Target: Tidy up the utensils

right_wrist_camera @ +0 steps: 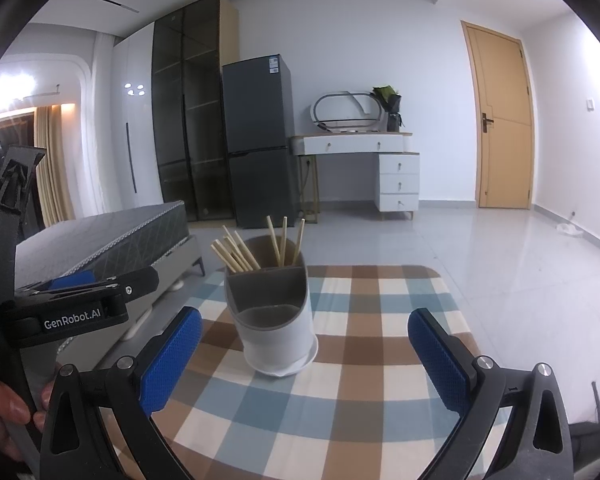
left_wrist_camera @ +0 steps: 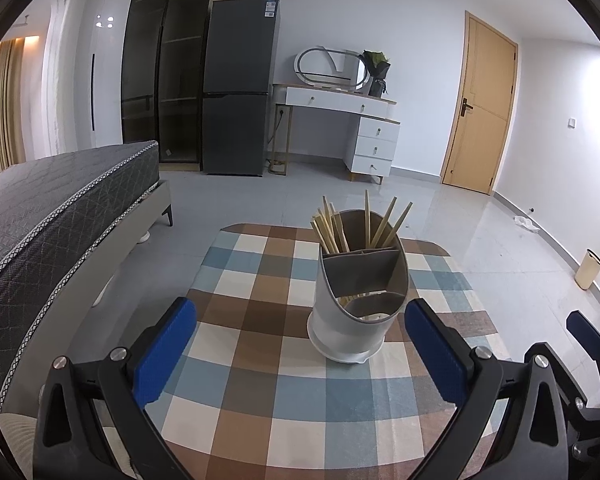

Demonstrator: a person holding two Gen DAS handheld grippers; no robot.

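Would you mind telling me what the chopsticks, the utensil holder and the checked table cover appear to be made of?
Chopsticks: probably bamboo or light wood, given the pale tan, matte, square-edged sticks.
Utensil holder: likely plastic, with a smooth white matte shell, thin grey moulded dividers and a white drip base.
Table cover: looks like a smooth wipeable sheet, perhaps vinyl or coated cloth; it lies flat with a faint sheen, though the weave is not discernible.

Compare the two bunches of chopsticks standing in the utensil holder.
The left bunch of chopsticks is a dense cluster, while the right bunch of chopsticks holds only about three. The left bunch fans out leaning left; the right bunch stands closer to upright, spread apart. Both are pale wood and sit in the rear compartments of the utensil holder.
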